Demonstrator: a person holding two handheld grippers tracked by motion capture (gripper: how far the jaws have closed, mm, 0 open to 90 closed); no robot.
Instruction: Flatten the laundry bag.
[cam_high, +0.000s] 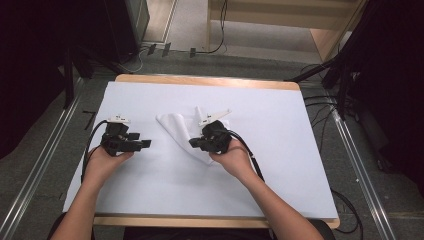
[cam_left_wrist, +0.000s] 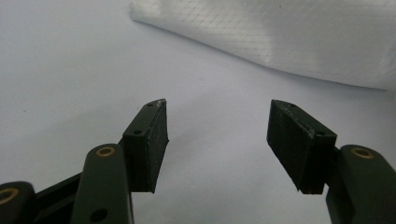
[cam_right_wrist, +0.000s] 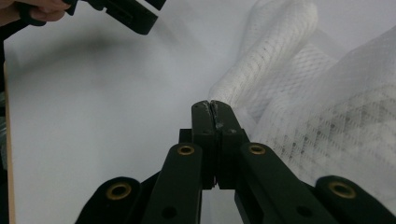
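High view: white mesh cloth (cam_high: 176, 131) lies crumpled near the middle of the desk (cam_high: 280, 150), on its white cover. Right gripper (cam_high: 197, 143) sits at the cloth's near edge. Right gripper view: jaws pressed together at a fold of the cloth (cam_right_wrist: 299, 93); whether fabric is pinched between them, cannot tell. Left gripper (cam_high: 145, 143) rests just left of the cloth, apart from it; left gripper view shows its jaws wide open, nothing between, cloth edge (cam_left_wrist: 280, 42) ahead.

Step, as judged: taking hold of the cloth for spreading or folding. Next move calls for the left gripper to reach the facing edge and close on it.
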